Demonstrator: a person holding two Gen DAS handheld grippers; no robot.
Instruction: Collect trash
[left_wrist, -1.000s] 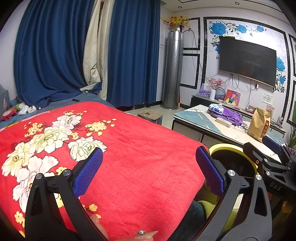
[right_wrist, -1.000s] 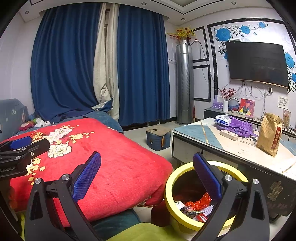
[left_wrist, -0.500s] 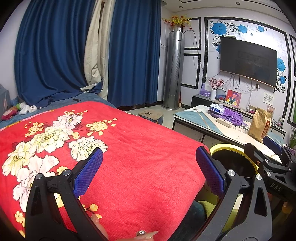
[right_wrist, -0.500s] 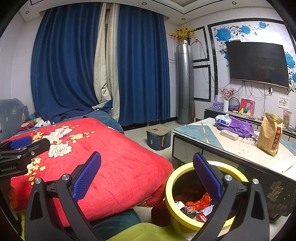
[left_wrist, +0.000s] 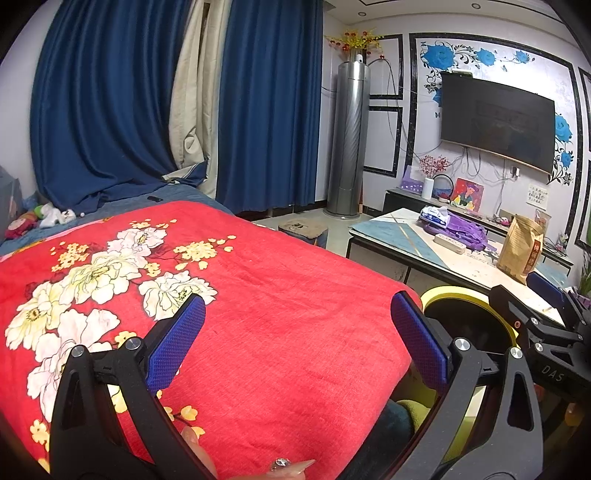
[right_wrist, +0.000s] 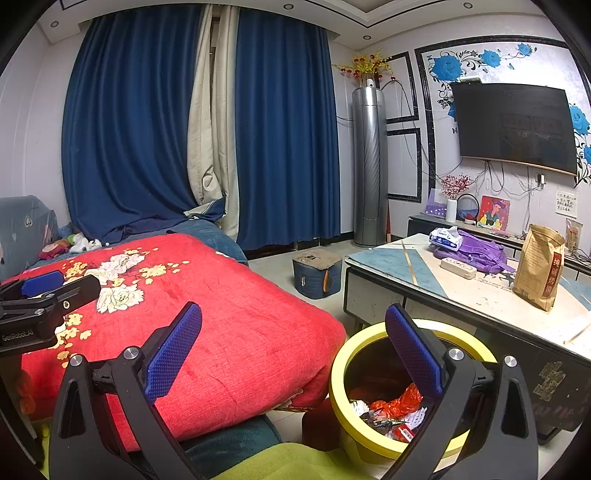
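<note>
A yellow-rimmed trash bin (right_wrist: 341, 373) stands on the floor beside the bed, holding red and white wrappers (right_wrist: 397, 408). My right gripper (right_wrist: 293, 345) hangs open just above and left of it, nothing between its blue pads. In the left wrist view my left gripper (left_wrist: 297, 334) is open over the red flowered blanket (left_wrist: 258, 295), empty too. The bin's rim (left_wrist: 454, 291) peeks out behind its right finger, and the right gripper (left_wrist: 543, 314) shows at the right edge. The left gripper (right_wrist: 44, 295) appears at the left edge of the right wrist view.
A low table (right_wrist: 480, 295) right of the bin carries a brown paper bag (right_wrist: 539, 269), a purple cloth (right_wrist: 476, 251), a tissue pack (right_wrist: 445, 236) and a power strip (right_wrist: 458, 267). A small blue stool (right_wrist: 316, 273) sits on the floor. A person's fingers (left_wrist: 291, 467) show below.
</note>
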